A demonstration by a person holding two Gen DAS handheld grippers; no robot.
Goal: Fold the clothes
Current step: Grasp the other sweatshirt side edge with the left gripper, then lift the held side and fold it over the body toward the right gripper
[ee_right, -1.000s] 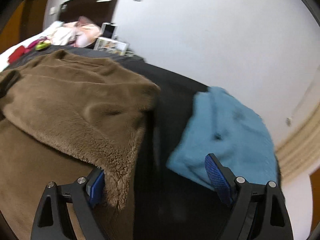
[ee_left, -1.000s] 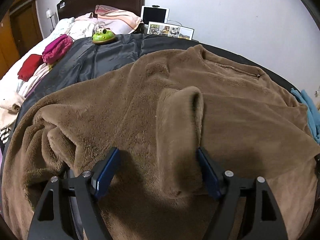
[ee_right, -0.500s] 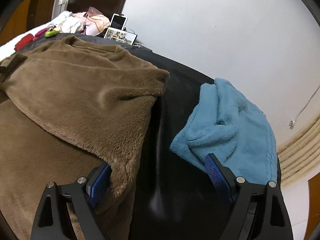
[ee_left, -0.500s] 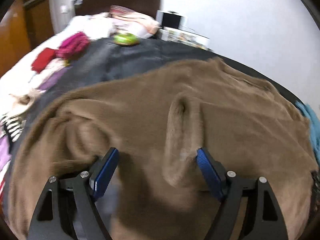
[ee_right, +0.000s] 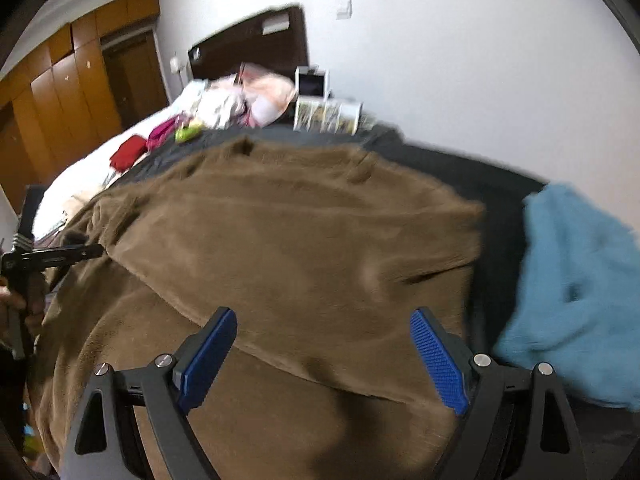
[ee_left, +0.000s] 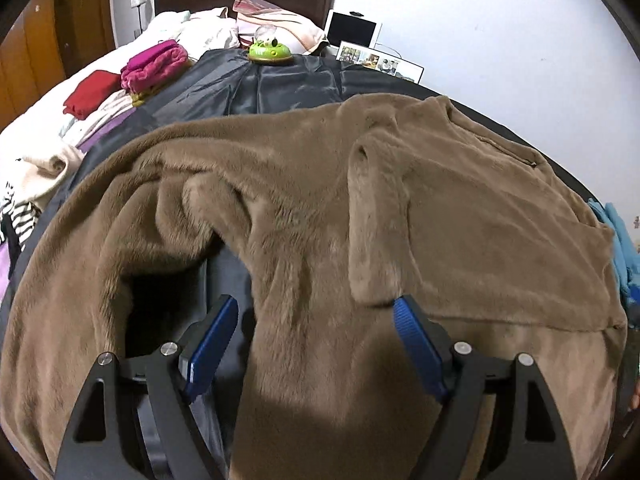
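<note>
A brown fleece (ee_left: 460, 216) lies spread over the dark sheet (ee_left: 288, 84), filling the middle and lower part of both views, with one flap folded over its right side. The left gripper (ee_left: 314, 344) hangs over its near part at the frame's bottom, jaws spread, pinching nothing. The right gripper (ee_right: 324, 354) hovers over the flap's edge, jaws also spread and empty. A blue garment (ee_right: 572, 288) lies at the right edge, just beside the fleece. Folded clothes (ee_left: 156, 64) sit upper left.
</note>
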